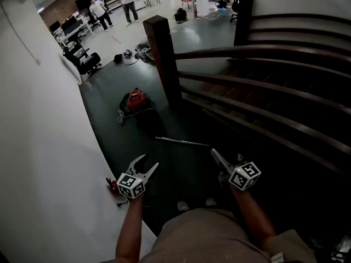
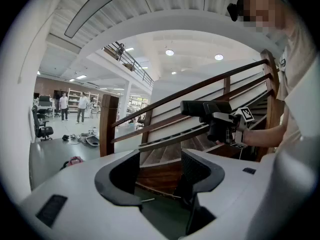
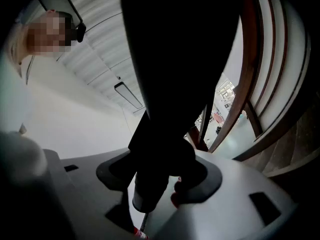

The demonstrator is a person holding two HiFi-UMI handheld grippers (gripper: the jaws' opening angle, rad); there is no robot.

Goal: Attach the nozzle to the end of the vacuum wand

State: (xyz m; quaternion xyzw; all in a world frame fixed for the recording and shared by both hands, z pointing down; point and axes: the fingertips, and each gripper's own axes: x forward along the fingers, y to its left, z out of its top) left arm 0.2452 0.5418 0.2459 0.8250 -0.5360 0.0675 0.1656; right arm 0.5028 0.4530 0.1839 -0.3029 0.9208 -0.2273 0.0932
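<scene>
vacuum wand (image 1: pixel 182 142), count one. thin metal tube lying flat on the dark floor (image 1: pixel 109 86), centre of the head view, just above both tongs in the frame. long axis runs left to right, with the right end a little lower in the frame. nothing is fitted on either end.

nozzle (image 2: pixel 205 108), count one. black floor head, held off the ground and well apart from the wand. in the right gripper view it fills the upper centre as a dark mass, its neck running down between the jaws.

right gripper (image 1: pixel 219 160), count one. clamped on the nozzle's neck. it sits lower right of centre in the head view and points up-left toward the wand's right end, the end nearest it.

left gripper (image 1: pixel 149 162), count one. jaws spread, nothing between them. it sits lower left of centre, below the wand's left end. its own view shows only stairs and floor through the gap.

judgement: the wand's right end lies nearer the nozzle hand, the left end nearer the free hand. the empty tongs probably have to lift or steady the tube first, so the nozzle's socket can be pushed on along the tube's axis.

other: vacuum body (image 1: pixel 137 99), red and black, count one, on the floor above the wand. wooden post (image 1: pixel 163 59) and curved stair rails (image 1: pixel 263 53), right half. at least two people (image 1: pixel 100 11) standing far off, upper left.
</scene>
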